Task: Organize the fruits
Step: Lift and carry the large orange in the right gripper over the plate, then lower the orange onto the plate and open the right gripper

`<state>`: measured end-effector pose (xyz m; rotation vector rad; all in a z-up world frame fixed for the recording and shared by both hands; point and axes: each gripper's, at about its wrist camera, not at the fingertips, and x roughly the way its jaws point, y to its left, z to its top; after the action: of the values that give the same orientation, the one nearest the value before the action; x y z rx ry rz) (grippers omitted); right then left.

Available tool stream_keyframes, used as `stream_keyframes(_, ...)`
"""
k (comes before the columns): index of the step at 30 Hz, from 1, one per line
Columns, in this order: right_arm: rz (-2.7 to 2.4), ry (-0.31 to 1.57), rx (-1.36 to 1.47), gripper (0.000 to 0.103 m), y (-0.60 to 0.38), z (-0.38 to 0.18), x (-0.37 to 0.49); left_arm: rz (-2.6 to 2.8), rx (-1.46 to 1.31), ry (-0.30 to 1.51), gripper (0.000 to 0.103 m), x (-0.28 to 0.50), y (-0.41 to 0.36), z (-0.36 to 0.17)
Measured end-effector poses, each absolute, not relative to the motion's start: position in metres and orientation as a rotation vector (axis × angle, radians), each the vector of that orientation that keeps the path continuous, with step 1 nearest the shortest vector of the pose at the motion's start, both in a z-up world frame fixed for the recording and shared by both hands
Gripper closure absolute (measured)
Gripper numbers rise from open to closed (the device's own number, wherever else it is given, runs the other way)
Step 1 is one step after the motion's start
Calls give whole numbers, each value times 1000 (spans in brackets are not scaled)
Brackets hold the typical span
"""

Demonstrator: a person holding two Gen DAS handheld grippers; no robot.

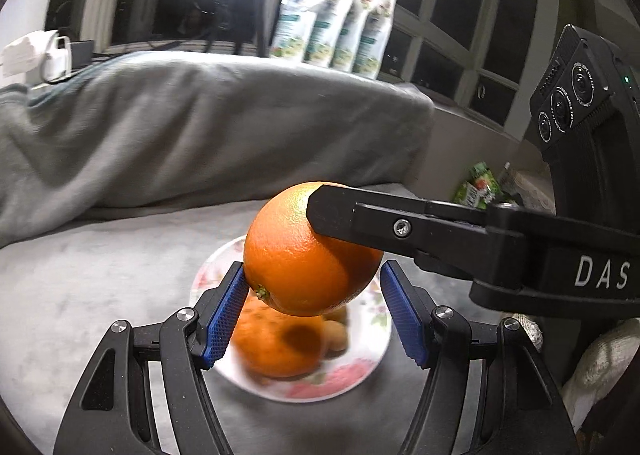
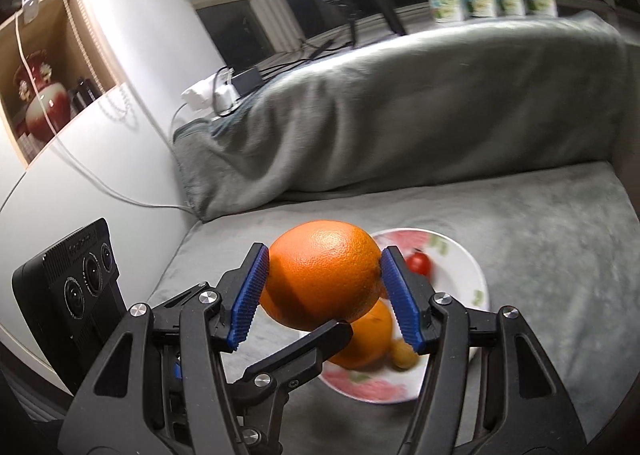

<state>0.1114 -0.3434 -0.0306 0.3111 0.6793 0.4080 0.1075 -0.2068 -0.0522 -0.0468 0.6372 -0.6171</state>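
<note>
Your left tool (image 1: 314, 315) stands wide open; only its left blue pad touches the round orange fruit (image 1: 308, 251). Your right tool (image 2: 324, 279) clamps that orange from both sides, directly above the white floral plate (image 2: 464, 255) on the grey bed, so lowering needs only a straight descent.

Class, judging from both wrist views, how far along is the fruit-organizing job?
Done: an orange, a small tomato and a brownish fruit already lie on the floral plate. In hand: the right gripper clamps a second orange above the plate; the left gripper is open beside it. Left: setting that orange down.
</note>
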Motion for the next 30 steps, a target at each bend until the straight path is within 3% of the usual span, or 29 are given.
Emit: stream_keyframes(30, 342, 759, 411, 42, -409, -76, 107, -687, 36, 749, 35, 106, -267, -92)
